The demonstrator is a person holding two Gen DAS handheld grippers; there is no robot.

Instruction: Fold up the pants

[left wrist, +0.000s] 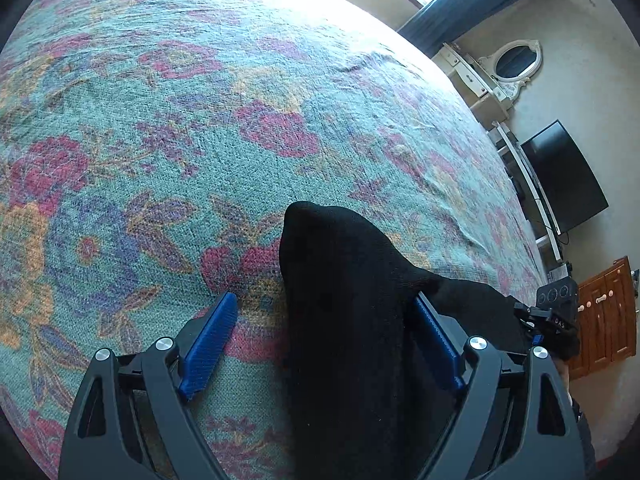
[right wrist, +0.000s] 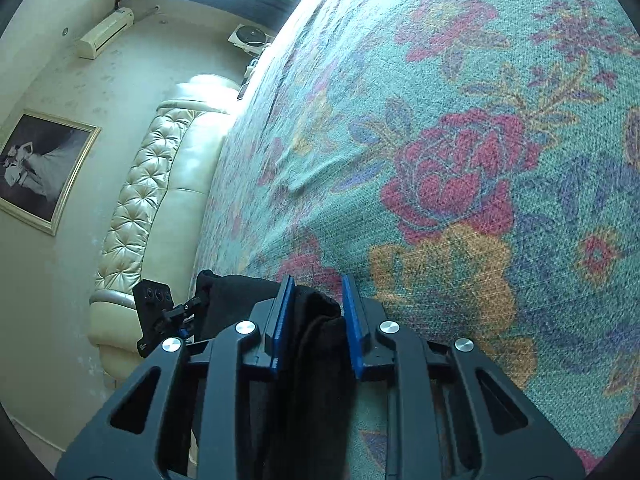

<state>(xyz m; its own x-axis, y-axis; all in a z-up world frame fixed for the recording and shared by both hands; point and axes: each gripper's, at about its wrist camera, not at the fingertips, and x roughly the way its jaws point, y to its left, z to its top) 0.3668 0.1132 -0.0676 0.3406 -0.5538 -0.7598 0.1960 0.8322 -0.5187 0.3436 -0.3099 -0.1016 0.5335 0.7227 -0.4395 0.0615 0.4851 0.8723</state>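
The black pants point(left wrist: 344, 300) lie bunched on the floral bedspread point(left wrist: 200, 120), rising in a peak between my left gripper's blue fingers. My left gripper point(left wrist: 324, 304) is open wide; the cloth leans against its right finger point(left wrist: 436, 340), and the left finger point(left wrist: 212, 340) stands clear. In the right wrist view my right gripper point(right wrist: 318, 284) has its blue pads close together on a fold of the black pants point(right wrist: 316, 332). The other gripper's black body point(right wrist: 154, 312) shows at the left of that view.
The teal bedspread point(right wrist: 460, 160) with red and orange flowers fills both views. A cream tufted headboard point(right wrist: 148, 208) and framed picture point(right wrist: 40, 168) are at the left. A black TV point(left wrist: 560, 176), oval mirror point(left wrist: 514, 60) and wooden cabinet point(left wrist: 604, 320) stand beyond the bed.
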